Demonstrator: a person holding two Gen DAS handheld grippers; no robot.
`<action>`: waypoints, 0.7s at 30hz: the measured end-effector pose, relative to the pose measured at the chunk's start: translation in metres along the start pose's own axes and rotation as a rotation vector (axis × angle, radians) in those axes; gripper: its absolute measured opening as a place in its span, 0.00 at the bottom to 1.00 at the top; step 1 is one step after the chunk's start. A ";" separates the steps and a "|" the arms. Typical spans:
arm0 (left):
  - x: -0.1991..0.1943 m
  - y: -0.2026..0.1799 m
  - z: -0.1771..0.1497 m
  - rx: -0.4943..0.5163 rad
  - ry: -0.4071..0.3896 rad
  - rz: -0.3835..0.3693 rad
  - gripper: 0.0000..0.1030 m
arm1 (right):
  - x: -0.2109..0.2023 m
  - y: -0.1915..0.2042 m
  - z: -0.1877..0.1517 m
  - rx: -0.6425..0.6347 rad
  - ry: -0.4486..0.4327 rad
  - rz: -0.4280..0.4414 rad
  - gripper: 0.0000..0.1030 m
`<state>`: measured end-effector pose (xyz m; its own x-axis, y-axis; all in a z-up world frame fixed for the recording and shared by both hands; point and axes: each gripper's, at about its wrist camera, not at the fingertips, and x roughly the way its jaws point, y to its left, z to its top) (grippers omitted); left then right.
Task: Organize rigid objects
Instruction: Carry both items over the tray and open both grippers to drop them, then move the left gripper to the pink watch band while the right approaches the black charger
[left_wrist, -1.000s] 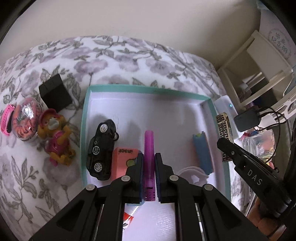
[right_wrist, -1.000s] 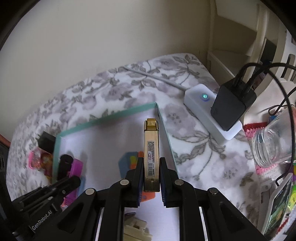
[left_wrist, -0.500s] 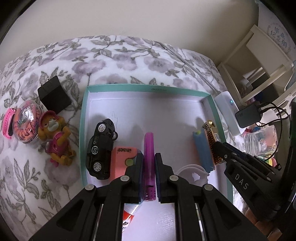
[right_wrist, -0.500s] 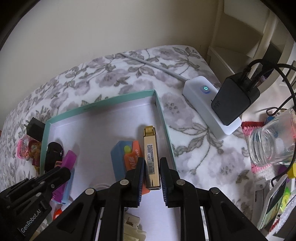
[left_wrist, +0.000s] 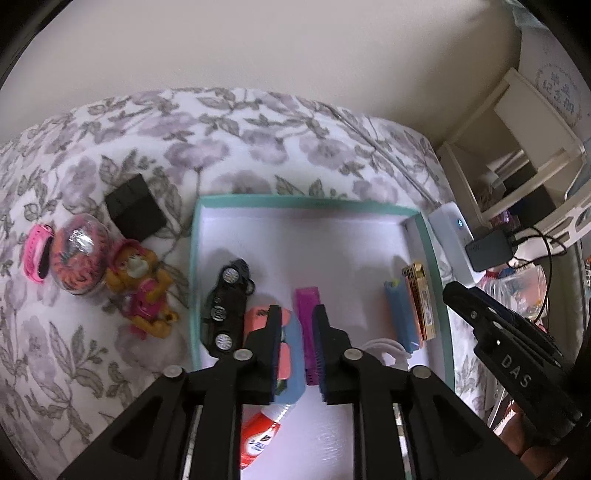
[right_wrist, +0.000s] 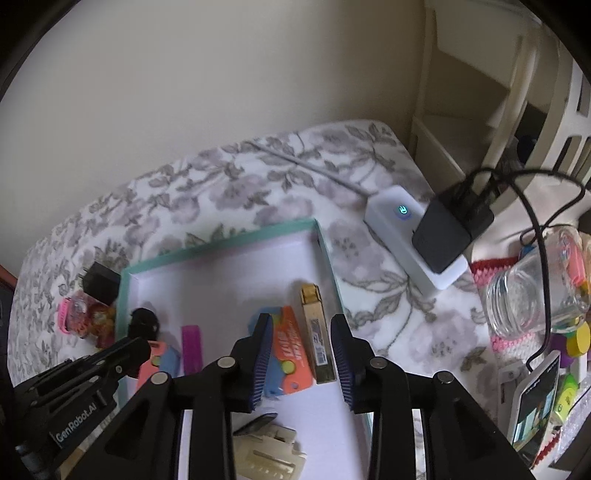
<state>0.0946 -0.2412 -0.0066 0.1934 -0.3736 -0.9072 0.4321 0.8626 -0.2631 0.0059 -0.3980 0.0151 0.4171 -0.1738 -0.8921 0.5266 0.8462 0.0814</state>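
Nearest our left gripper (left_wrist: 295, 325), a red-and-white tube (left_wrist: 258, 439) lies partly hidden under the left arm, its print too blurred to read. A cream plastic piece (right_wrist: 269, 454) below our right gripper (right_wrist: 300, 332) is cut off by the frame's lower edge, and we cannot tell what it is. A white looped thing at 4 o'clock of the left gripper is mostly covered by that gripper's arm.

Both sets of jaws have just been opening. A second ago the left one pinched the purple bar (left_wrist: 308, 317) and the right one held the gold stick (right_wrist: 317, 332) above the tray (right_wrist: 221, 243). Now the purple bar lies flat on the tray floor between the parted left jaws, free of the pads. The gold stick lies on the floor beside the tray's right wall, against the blue-and-orange case (right_wrist: 286, 343), with the right jaws spread wide and clear of it.

Both grippers point steeply down into the tray, the right one reaching in from 3 o'clock in the left view.

Farther out, the black toy car (left_wrist: 225, 306) sits by the left wall. Outside it at 9 o'clock stand an orange figure (left_wrist: 142, 280), a round toy (left_wrist: 79, 254), a pink band (left_wrist: 37, 254) and a black plug (left_wrist: 135, 212).
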 end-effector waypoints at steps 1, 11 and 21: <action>-0.002 0.002 0.002 -0.005 -0.005 0.006 0.29 | -0.001 0.002 0.001 -0.005 -0.005 0.002 0.43; -0.009 0.031 0.014 -0.085 -0.043 0.074 0.71 | 0.003 0.020 -0.001 -0.044 -0.030 0.021 0.72; -0.012 0.056 0.017 -0.138 -0.032 0.101 0.71 | 0.008 0.030 -0.004 -0.044 -0.050 0.046 1.00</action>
<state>0.1315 -0.1946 -0.0049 0.2587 -0.2911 -0.9210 0.2841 0.9343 -0.2155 0.0223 -0.3723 0.0083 0.4772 -0.1588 -0.8643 0.4734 0.8751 0.1006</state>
